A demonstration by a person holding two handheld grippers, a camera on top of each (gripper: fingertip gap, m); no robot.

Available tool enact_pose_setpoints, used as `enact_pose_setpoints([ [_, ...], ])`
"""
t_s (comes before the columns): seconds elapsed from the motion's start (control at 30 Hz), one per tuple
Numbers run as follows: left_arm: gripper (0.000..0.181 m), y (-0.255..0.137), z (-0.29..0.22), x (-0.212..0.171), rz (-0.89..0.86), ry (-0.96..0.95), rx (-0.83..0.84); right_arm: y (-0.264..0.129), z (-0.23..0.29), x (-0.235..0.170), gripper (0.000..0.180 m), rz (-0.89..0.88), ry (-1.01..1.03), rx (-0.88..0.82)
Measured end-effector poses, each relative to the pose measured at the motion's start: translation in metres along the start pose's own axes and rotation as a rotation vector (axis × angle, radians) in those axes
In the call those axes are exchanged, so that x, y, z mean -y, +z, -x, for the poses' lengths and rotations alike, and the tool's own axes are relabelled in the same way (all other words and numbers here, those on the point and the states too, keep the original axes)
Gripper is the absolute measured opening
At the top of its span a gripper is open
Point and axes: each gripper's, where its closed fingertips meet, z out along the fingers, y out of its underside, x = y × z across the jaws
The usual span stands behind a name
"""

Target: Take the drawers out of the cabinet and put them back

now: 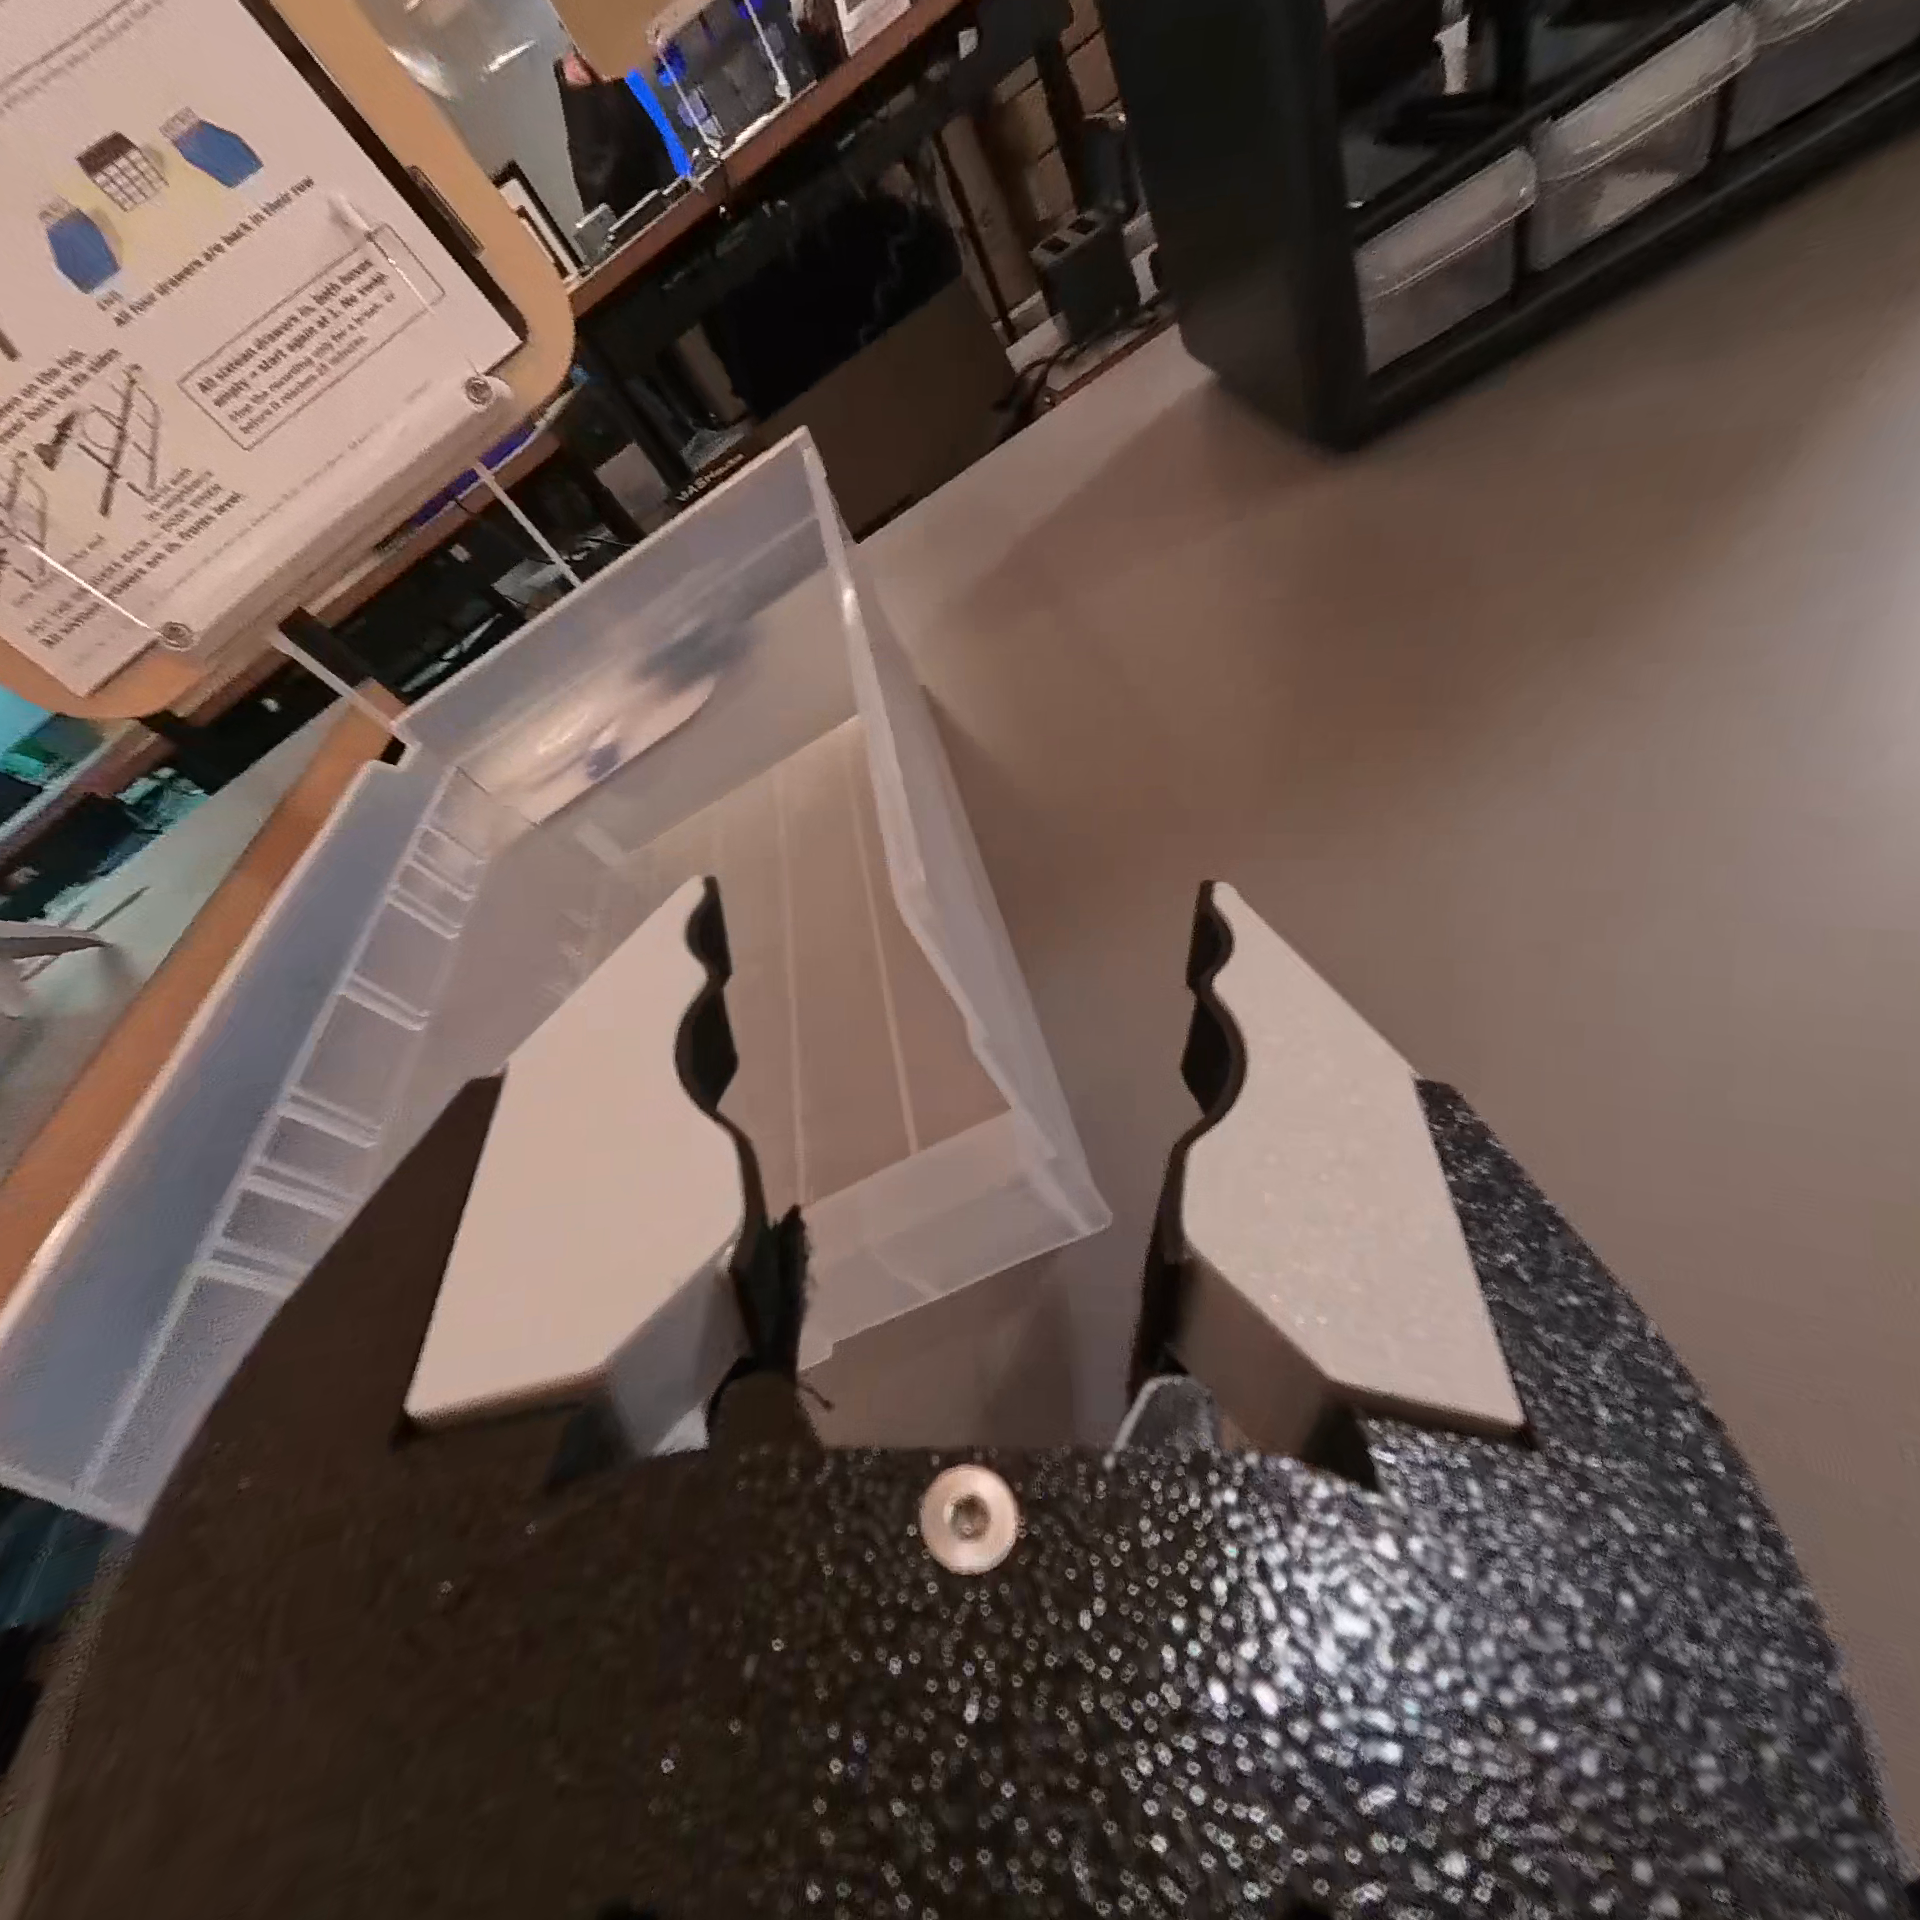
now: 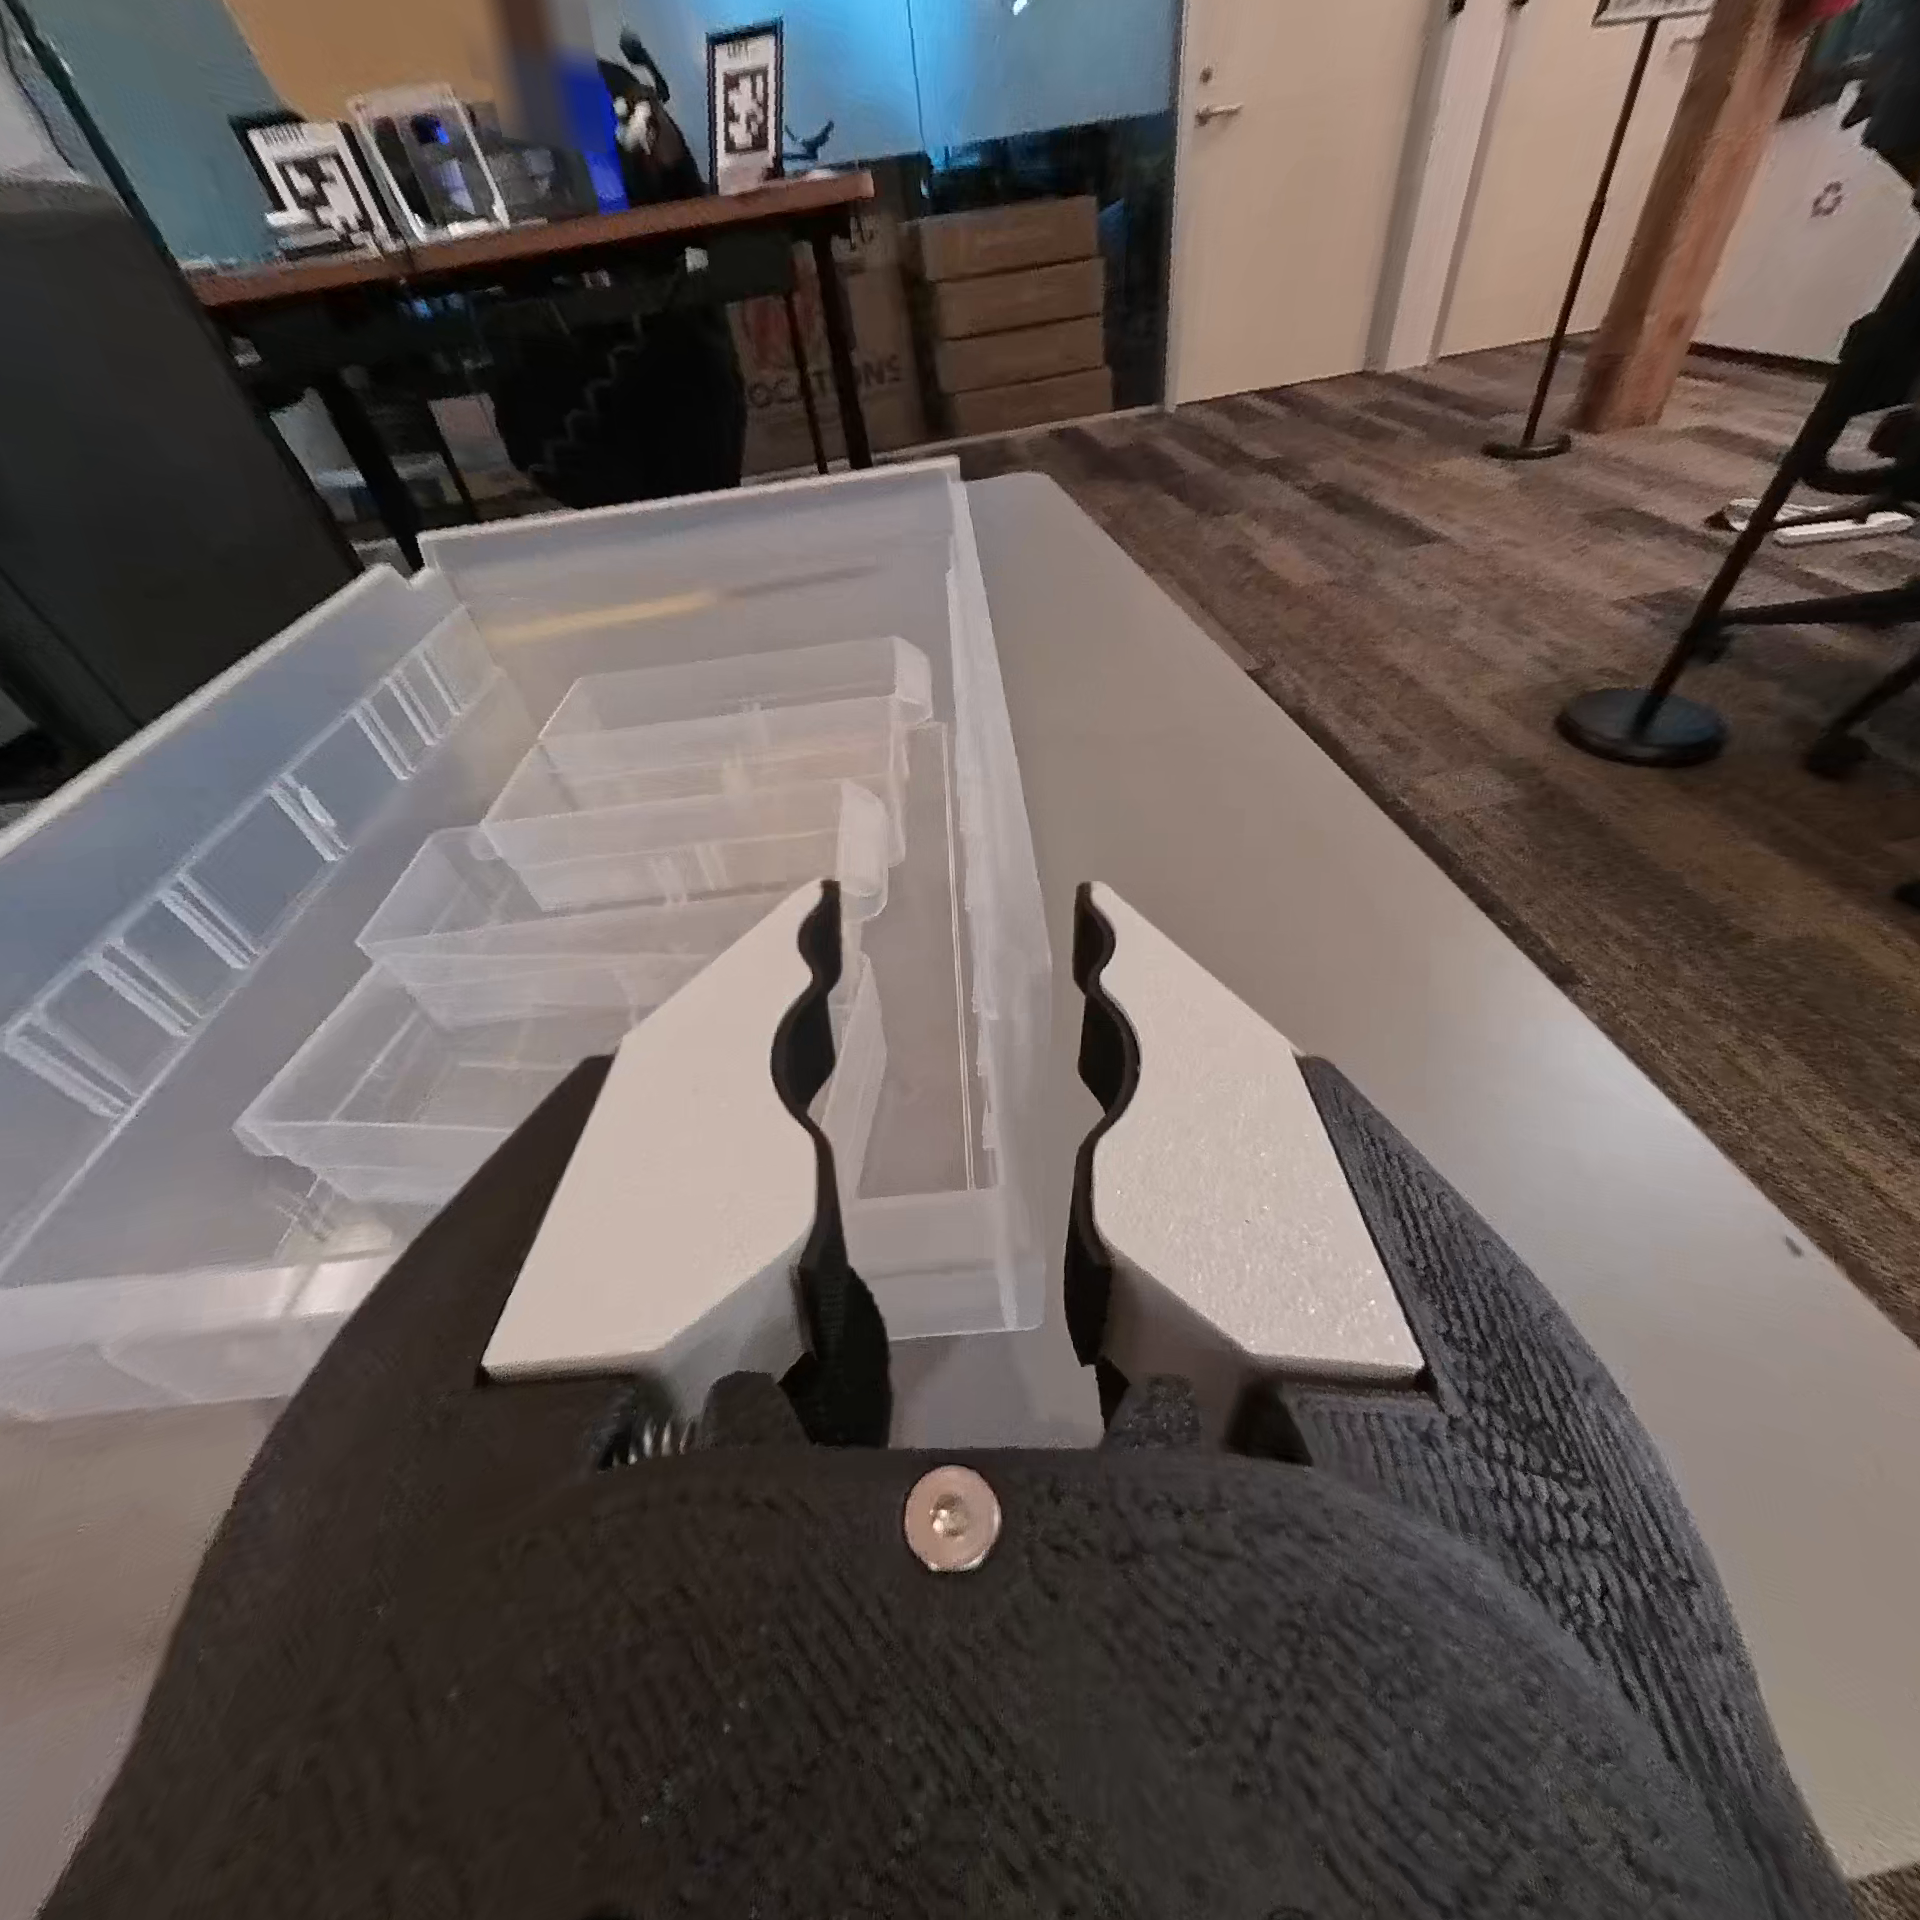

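- Beige, matte worktop carries a large translucent plastic bin and a dark cabinet with frosted drawers seated in its rows at the far right of the left wrist view.
- Left claw is spread wide, holding nothing; one wall of the bin stands between its fingers, touching neither that can be seen.
- Right claw is likewise spread and empty, hanging over the bin's right-hand wall.
- Inside the bin, in the right wrist view, lie several clear small drawers, overlapping one another in a loose row, and a longer narrow one along the right wall.
- A printed instruction sheet on a rounded board stands at the worktop's left edge.
- The room beyond: a brown desk with black-and-white marker cards, stacked cardboard boxes, a teal wall, white doors, a wooden post, grey-brown carpet and black stand bases.
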Motion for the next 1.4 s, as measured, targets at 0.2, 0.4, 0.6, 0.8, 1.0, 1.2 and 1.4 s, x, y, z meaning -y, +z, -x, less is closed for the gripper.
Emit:
enact_pose_setpoints([
  [0.2,0.055,-0.001,0.008,-0.004,-0.003,0.078,0.071,0.002,0.003,-0.001,0.037,0.018,-0.006,0.003],
  [0.4,0.042,0.002,0.003,-0.008,0.002,0.009,0.027,0.0,-0.002,-0.003,0.022,0.029,0.041,-0.008],
  [0.6,0.02,0.001,0.009,-0.009,-0.015,-0.041,0.035,-0.003,-0.004,-0.006,0.004,0.044,0.062,0.03],
  [0.8,0.002,0.002,0.018,-0.014,-0.006,-0.17,0.029,-0.009,0.0,-0.008,0.003,0.077,0.041,0.116],
  [1.0,0.002,0.0,0.021,-0.017,-0.008,-0.181,0.024,-0.029,0.007,-0.014,0.008,0.127,-0.023,0.202],
  [1.2,0.002,-0.002,0.022,-0.017,-0.007,-0.169,0.013,-0.049,0.01,-0.018,0.009,0.153,-0.006,0.295],
  [1.4,0.002,-0.004,0.026,-0.017,-0.012,-0.166,0.022,-0.072,0.001,-0.023,0.006,0.205,-0.069,0.409],
])
